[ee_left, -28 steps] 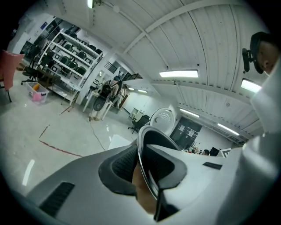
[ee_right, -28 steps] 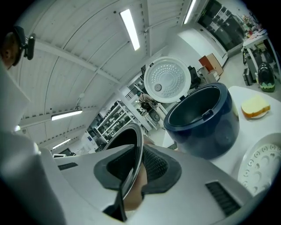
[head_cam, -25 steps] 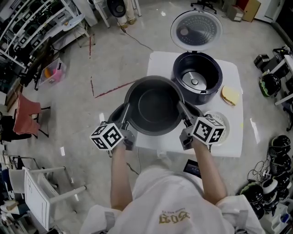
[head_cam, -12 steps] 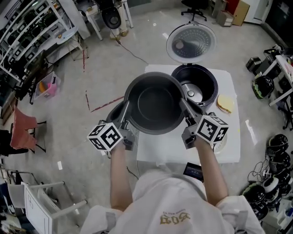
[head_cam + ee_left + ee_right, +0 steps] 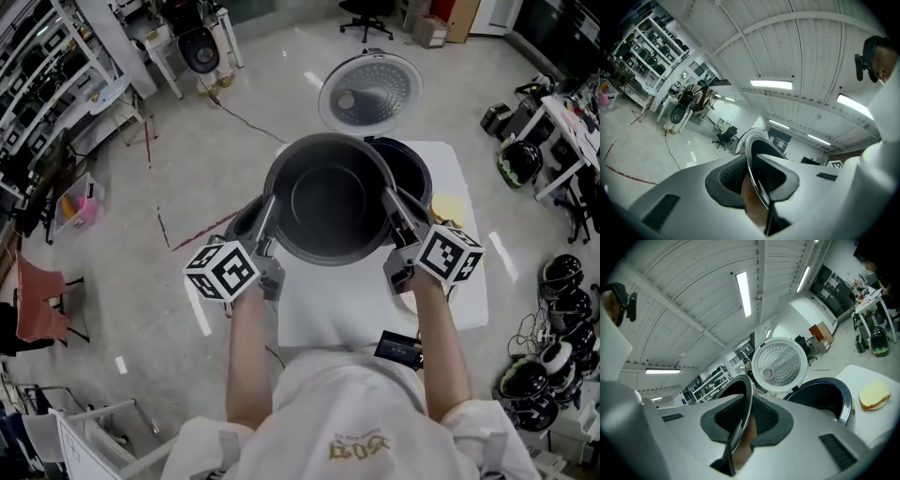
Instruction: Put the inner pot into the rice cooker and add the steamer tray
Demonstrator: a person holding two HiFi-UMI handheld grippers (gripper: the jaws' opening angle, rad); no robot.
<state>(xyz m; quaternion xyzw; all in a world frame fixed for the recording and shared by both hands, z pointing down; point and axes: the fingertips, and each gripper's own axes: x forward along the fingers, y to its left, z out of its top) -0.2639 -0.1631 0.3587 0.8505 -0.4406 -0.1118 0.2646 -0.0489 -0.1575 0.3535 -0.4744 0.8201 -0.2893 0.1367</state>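
Note:
Both grippers carry the dark round inner pot [image 5: 328, 202] in the air above the white table [image 5: 323, 300]. My left gripper [image 5: 271, 202] is shut on the left side of the pot's rim [image 5: 753, 157], and my right gripper [image 5: 387, 196] is shut on the right side of the rim [image 5: 746, 401]. The pot hangs level with its mouth up and covers the left part of the open rice cooker [image 5: 418, 175]. The cooker's round lid [image 5: 370, 92] stands raised behind it. In the right gripper view the cooker's empty well [image 5: 825, 394] and its lid [image 5: 780, 364] lie just ahead.
A yellow pad [image 5: 448, 207] lies on the table to the right of the cooker. A dark round thing [image 5: 246, 221] shows under the pot's left side. A black device [image 5: 397, 349] sits at the table's near edge. Shelves, chairs and helmets ring the floor.
Both grippers have lifted the pot and carried it away from me. It now overlaps the cooker's opening, which it stood in front of before.

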